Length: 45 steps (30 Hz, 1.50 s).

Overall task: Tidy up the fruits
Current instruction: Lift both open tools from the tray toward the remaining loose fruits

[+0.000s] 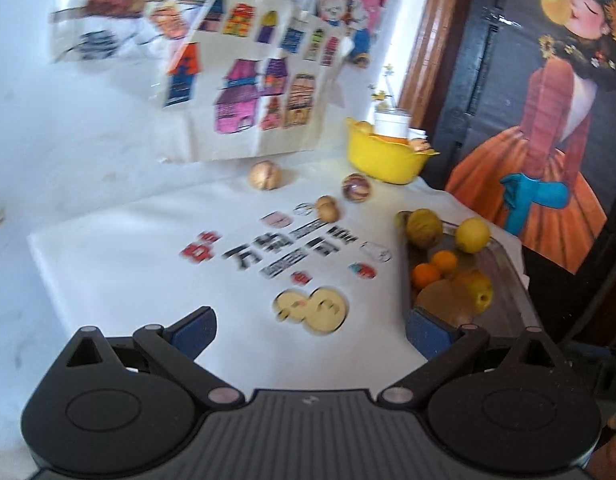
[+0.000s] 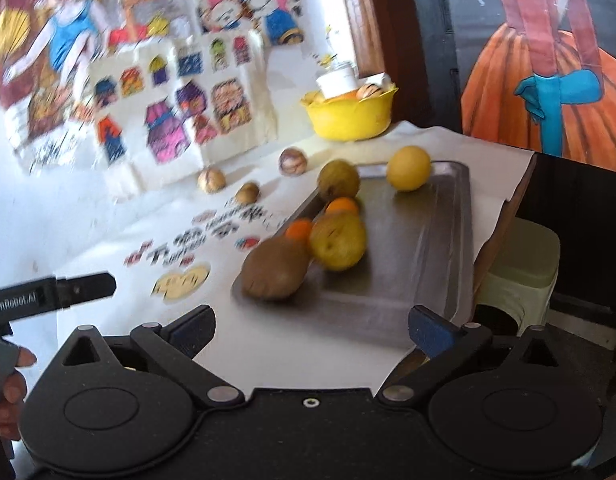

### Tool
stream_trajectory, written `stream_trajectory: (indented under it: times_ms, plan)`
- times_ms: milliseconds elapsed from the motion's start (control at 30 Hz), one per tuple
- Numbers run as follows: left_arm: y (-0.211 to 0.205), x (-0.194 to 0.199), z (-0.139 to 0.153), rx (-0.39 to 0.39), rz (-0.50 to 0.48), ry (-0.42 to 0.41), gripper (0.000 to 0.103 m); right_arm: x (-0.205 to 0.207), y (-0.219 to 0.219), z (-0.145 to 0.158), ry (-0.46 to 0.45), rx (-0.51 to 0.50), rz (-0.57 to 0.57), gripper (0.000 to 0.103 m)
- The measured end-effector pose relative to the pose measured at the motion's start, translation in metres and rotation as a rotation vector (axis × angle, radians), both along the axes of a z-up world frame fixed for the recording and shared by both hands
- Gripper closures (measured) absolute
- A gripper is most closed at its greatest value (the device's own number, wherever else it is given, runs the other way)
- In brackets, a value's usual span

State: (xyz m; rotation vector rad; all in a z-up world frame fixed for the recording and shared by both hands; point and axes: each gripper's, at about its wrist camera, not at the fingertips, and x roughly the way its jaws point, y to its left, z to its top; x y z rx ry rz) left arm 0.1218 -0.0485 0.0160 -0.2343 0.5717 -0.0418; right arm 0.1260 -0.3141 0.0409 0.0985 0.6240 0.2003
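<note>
Left gripper [image 1: 310, 336]: jaws wide open, nothing in it, low in the frame over the white tablecloth [image 1: 128, 272]. Right gripper [image 2: 310, 332]: jaws wide open too, nothing held, bottom of the frame in front of the metal tray [image 2: 408, 272].

Fruits on the tray, mid frame in the right view: brown potato-like fruit [image 2: 276, 270] at the near left corner, touching a yellow-green pear [image 2: 338, 246]. Behind them 2 small oranges [image 2: 300, 229] [image 2: 342, 205]. Another green-yellow fruit [image 2: 339, 179] at the far left edge, a lemon [image 2: 409, 168] at the far end.

Off the tray, on the cloth, upper mid frame: 3 small round brown fruits [image 2: 293, 162] [image 2: 211, 179] [image 2: 247, 193], apart from each other.

Yellow bowl [image 2: 350, 118] sits farther back, upper mid-right, w/ more fruit and a white cup in it.

Pics are blurry.
</note>
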Motion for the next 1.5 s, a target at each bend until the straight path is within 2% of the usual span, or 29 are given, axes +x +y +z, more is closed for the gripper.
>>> stream_trajectory:
  times_ms: [167, 367, 733, 1033, 1167, 1500]
  plan:
    - [0.011, -0.031, -0.009, 0.019, 0.052, 0.005, 0.0, -0.025, 0.026, -0.005, 0.01, -0.055, 0.057, 0.001]
    - [0.024, -0.051, -0.009, 0.024, 0.1, 0.001, 0.0, -0.044, 0.051, -0.009, 0.017, -0.089, 0.108, 0.001]
    - [0.045, -0.068, -0.007, 0.017, 0.191, -0.001, 0.0, -0.047, 0.084, 0.001, -0.019, -0.145, 0.185, 0.001]
    - [0.055, -0.055, -0.015, 0.013, 0.235, 0.026, 0.0, -0.024, 0.095, -0.007, -0.012, -0.144, 0.233, 0.001]
    - [0.058, -0.046, -0.016, 0.02, 0.247, 0.031, 0.0, -0.011, 0.091, -0.006, -0.054, -0.134, 0.247, 0.001]
    - [0.067, 0.005, -0.01, 0.105, 0.228, 0.035, 0.0, 0.045, 0.076, 0.007, -0.108, -0.089, 0.261, 0.001]
